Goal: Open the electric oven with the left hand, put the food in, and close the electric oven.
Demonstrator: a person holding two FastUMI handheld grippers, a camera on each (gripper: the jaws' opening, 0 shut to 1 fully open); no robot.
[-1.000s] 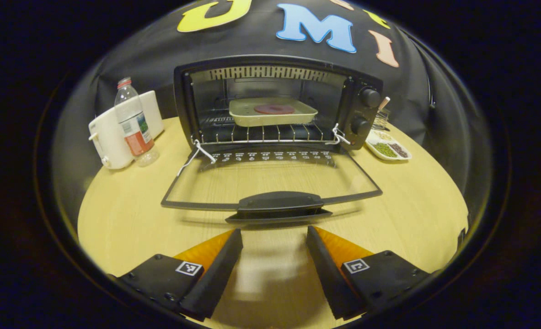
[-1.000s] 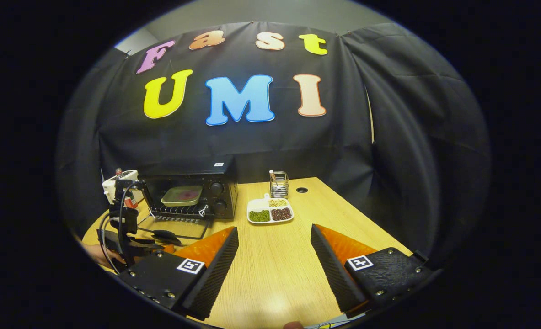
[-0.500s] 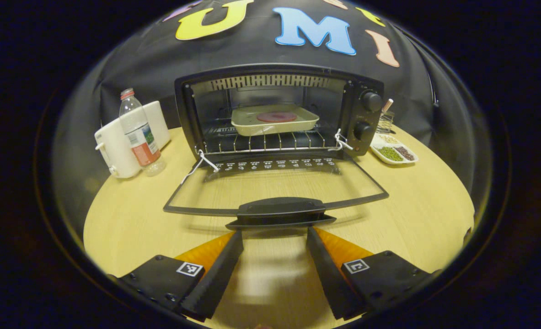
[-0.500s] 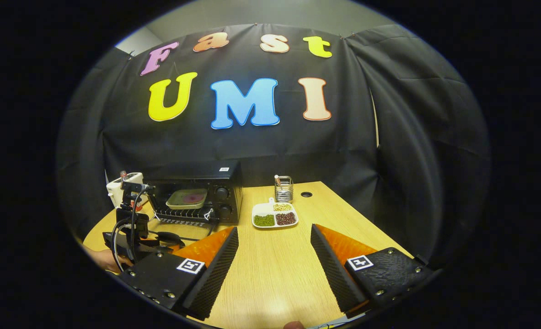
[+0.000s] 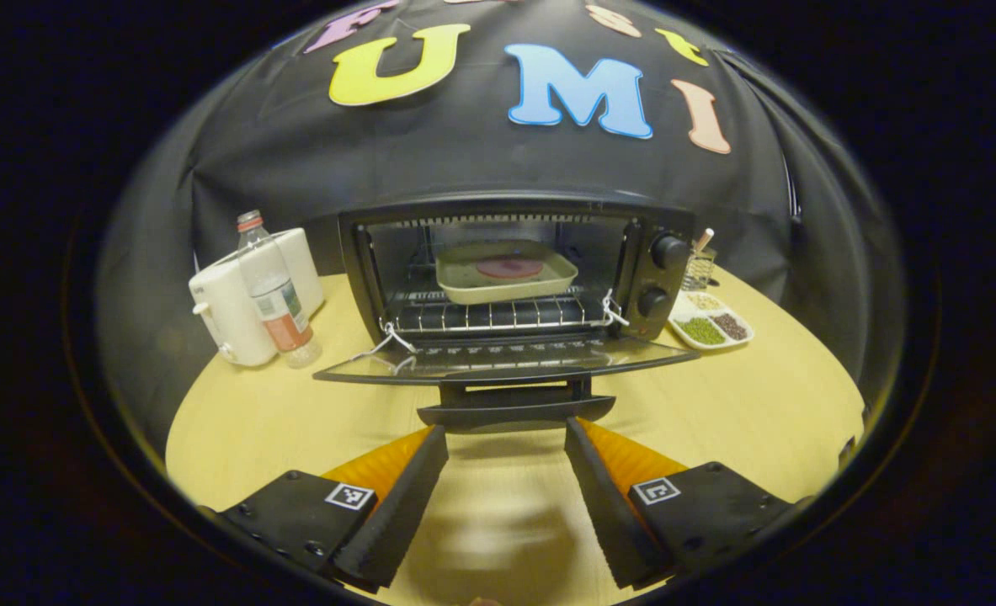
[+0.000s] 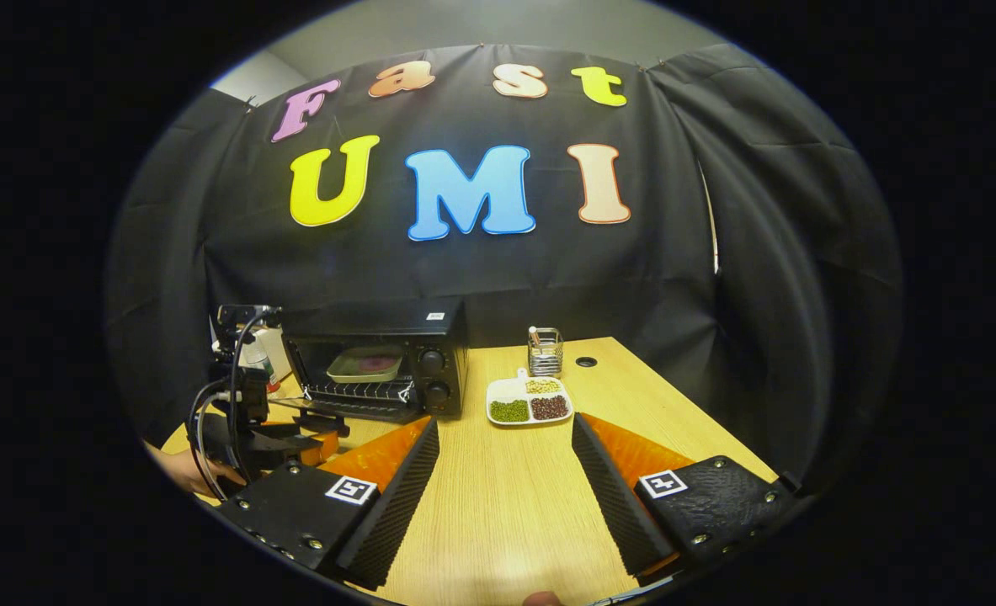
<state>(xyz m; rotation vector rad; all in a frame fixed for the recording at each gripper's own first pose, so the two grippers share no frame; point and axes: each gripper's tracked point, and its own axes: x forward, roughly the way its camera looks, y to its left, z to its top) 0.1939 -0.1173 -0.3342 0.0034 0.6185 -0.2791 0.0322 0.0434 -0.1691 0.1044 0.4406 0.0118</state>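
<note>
The black electric oven (image 5: 510, 269) stands at the back of the wooden table (image 5: 758, 404), its glass door (image 5: 506, 364) folded down about level. Inside, on the wire rack, sits a beige tray (image 5: 464, 290) holding a round red slice of food (image 5: 510, 268). My left gripper (image 5: 506, 431) is open, its fingertips just under the door's black handle (image 5: 514, 412), one at each end. In the right gripper view the oven (image 6: 430, 337) is far left, with the left gripper (image 6: 249, 421) and a hand (image 6: 179, 473) before it. My right gripper (image 6: 504, 425) hangs open and empty over the table.
A white appliance (image 5: 228, 316) and a water bottle (image 5: 277, 290) stand left of the oven. To its right are a divided dish of beans (image 5: 708, 320) and a wire holder (image 5: 700, 268). There is a cable hole (image 6: 585, 362) in the table (image 6: 498, 505) at the back.
My left gripper came in low to the door handle. The door rose from its slope toward the table to about level. The right gripper barely drifted.
</note>
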